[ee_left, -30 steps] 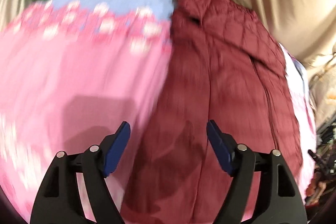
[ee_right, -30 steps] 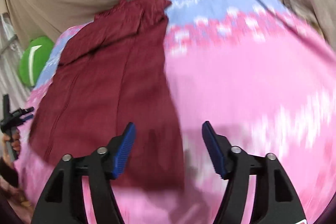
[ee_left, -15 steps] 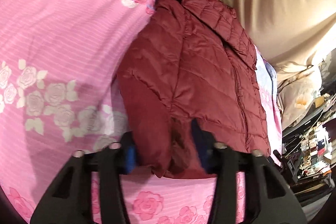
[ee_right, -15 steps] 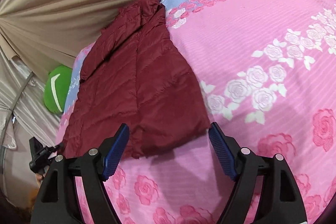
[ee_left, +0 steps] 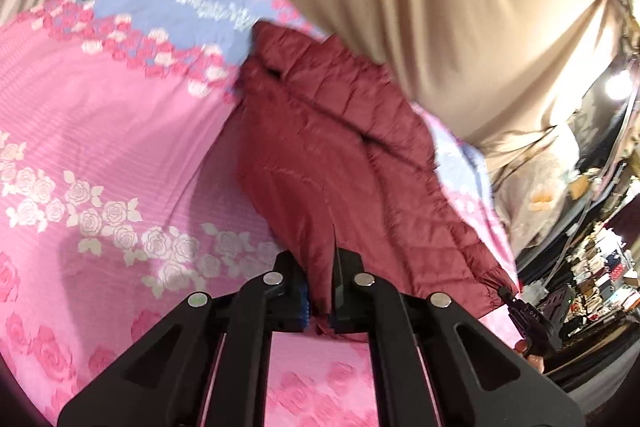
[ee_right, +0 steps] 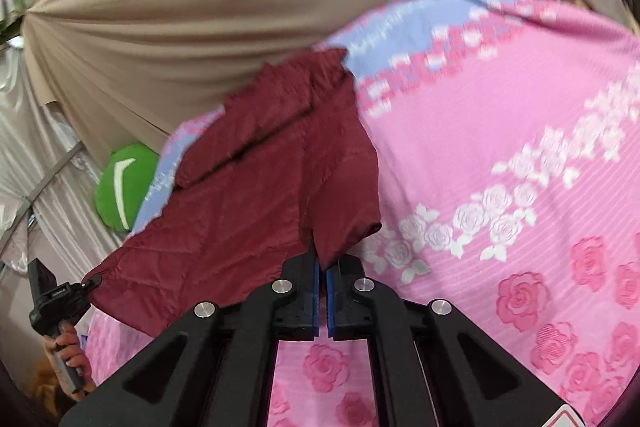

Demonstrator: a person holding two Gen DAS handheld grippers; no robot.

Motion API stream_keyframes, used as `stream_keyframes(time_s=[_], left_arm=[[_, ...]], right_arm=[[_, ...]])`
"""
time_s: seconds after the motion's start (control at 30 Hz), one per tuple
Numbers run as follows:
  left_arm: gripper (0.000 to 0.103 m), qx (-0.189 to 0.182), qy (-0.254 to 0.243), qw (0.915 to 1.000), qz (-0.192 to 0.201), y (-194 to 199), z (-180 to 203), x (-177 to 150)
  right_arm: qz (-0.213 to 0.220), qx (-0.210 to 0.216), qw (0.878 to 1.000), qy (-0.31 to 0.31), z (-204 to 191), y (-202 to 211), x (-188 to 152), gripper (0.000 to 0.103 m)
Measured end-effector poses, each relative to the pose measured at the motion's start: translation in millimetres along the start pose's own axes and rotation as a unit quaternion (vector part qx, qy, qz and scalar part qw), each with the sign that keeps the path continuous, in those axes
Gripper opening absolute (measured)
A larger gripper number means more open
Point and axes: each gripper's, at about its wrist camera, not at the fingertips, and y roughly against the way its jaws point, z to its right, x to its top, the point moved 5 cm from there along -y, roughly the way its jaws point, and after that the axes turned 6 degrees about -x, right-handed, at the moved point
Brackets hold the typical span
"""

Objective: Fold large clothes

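Maroon quilted jacket (ee_left: 340, 163) lay along the pink floral bedspread (ee_left: 112, 155), running from mid-frame toward the upper centre. Each bottom corner was pinched, left gripper (ee_left: 320, 291) and right gripper (ee_right: 322, 267) both clamped on the hem, probably to carry it up over the collar. Half a second before, the hem lay flat; both jaws had just been closing onto it.

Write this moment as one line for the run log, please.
left tongs: shut on dark red quilted jacket hem | right tongs: shut on same hem, other corner | jacket: hem lifting off pink rose-print bedspread
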Motion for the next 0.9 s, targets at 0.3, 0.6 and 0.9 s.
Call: stream_keyframes(time_s=[0.3, 0.6, 0.9], left_arm=[[0.004, -0.069, -0.055, 0.9880, 0.127, 120.2, 60.1, -4.3], [0.005, -0.043, -0.107, 0.9792, 0.167, 138.1, 100.9, 22.5], [0.004, 0.118, -0.100, 0.9873, 0.037, -54.4, 29.6, 96.4]], right_arm=[[0.191, 0.075, 0.978, 0.038, -21.1, 153.3, 1.7, 0.002], [0.272, 0.095, 0.955, 0.067, -49.9, 203.0, 36.6, 0.002], [0.117, 0.019, 0.993, 0.001, -15.2, 8.1, 107.0, 0.002]])
